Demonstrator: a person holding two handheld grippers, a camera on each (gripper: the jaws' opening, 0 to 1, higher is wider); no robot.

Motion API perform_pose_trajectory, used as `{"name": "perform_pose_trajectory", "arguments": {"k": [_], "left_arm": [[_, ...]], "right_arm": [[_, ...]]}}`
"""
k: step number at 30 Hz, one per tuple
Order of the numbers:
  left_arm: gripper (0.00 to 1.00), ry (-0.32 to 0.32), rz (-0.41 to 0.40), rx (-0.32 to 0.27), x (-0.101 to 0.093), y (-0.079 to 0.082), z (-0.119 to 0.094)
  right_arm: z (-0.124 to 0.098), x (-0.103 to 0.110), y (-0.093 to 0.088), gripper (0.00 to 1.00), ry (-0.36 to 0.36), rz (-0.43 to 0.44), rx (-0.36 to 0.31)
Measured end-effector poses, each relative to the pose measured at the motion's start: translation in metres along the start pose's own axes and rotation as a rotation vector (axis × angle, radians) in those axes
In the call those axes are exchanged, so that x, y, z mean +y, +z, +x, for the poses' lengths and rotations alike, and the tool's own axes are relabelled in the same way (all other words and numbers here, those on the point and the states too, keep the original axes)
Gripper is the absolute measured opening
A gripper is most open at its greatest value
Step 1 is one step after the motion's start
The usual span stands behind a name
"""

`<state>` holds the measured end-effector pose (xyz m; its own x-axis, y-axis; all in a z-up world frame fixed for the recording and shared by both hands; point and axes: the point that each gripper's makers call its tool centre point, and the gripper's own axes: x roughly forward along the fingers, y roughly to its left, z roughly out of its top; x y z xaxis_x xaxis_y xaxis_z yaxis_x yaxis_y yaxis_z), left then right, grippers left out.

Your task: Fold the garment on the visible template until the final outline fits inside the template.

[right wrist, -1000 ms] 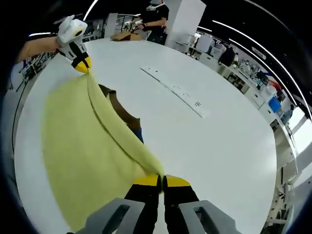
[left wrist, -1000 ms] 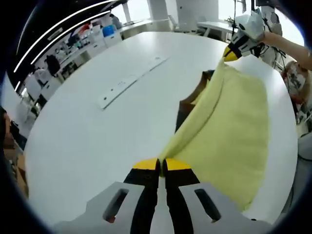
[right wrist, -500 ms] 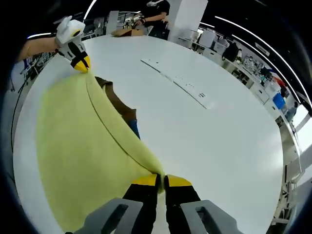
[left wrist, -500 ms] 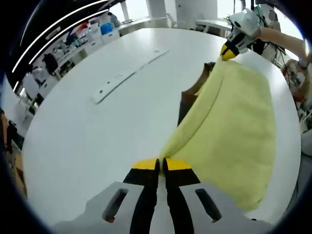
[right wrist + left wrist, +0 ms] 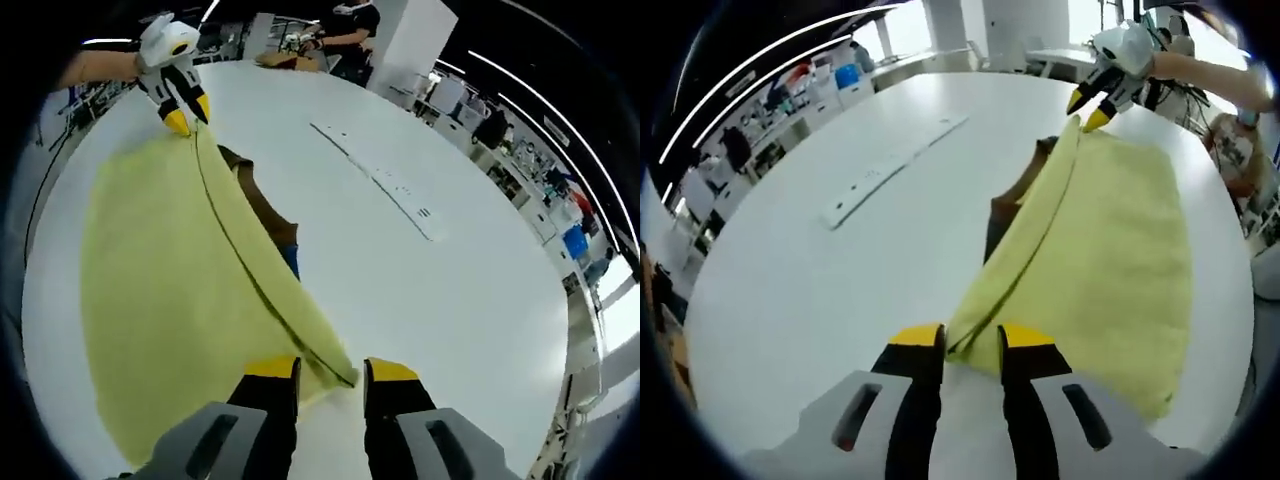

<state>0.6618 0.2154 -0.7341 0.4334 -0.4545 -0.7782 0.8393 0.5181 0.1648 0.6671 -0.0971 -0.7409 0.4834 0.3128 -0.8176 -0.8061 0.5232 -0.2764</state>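
Left claw (image 5: 971,343) is seen spread, a corner of the yellow garment (image 5: 1110,250) lying between its tips. Right claw (image 5: 331,372) is likewise spread — the garment's fold lies ahead on the white worktop (image 5: 470,290), over a brown template (image 5: 262,205).

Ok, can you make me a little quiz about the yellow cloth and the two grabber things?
1. True or false: the soft yellow garment lies on a round white table.
2. What are the left gripper and the right gripper doing? A) both open, B) both clamped on the cloth, C) one open and one clamped.
3. Fill the gap: the dark piece peeking out from under the garment's folded edge is mostly ____.

Key
1. True.
2. A: the jaws of each stand apart, with the garment's edge lying loose between them.
3. Brown.
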Motion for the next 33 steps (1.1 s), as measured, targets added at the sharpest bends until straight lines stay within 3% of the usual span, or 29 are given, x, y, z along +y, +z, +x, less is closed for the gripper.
{"name": "perform_pose_trajectory", "arguments": {"k": [6, 8, 12, 14, 20, 23, 25, 29, 33], "left_arm": [[0.15, 0.044, 0.051, 0.028, 0.004, -0.004, 0.006], [0.09, 0.056, 0.058, 0.029, 0.006, -0.005, 0.007], [0.02, 0.087, 0.038, 0.033, 0.013, -0.008, 0.007], [0.04, 0.136, -0.002, 0.034, 0.022, -0.010, 0.005], [0.04, 0.130, -0.107, -0.014, 0.027, -0.005, 0.003], [0.05, 0.135, -0.237, -0.041, 0.031, -0.004, 0.005], [0.06, 0.147, -0.247, -0.049, 0.034, -0.005, 0.008], [0.06, 0.183, -0.381, -0.069, 0.037, -0.007, 0.012], [0.08, 0.200, -0.403, -0.071, 0.039, -0.009, 0.013]], "right_arm": [[0.004, -0.004, -0.005, 0.13, -0.015, -0.007, 0.002], [0.004, -0.004, -0.006, 0.08, -0.019, 0.002, -0.001], [0.002, -0.007, -0.008, 0.02, -0.030, 0.025, -0.012], [0.000, -0.014, -0.010, 0.01, -0.045, 0.054, -0.019], [-0.003, -0.025, -0.004, 0.00, -0.088, 0.134, -0.064], [-0.001, -0.028, -0.001, 0.00, -0.095, 0.198, -0.086], [0.002, -0.029, -0.002, 0.00, -0.094, 0.219, -0.088], [0.005, -0.039, -0.002, 0.00, -0.146, 0.354, -0.114], [0.009, -0.038, -0.006, 0.01, -0.128, 0.456, -0.122]]}}
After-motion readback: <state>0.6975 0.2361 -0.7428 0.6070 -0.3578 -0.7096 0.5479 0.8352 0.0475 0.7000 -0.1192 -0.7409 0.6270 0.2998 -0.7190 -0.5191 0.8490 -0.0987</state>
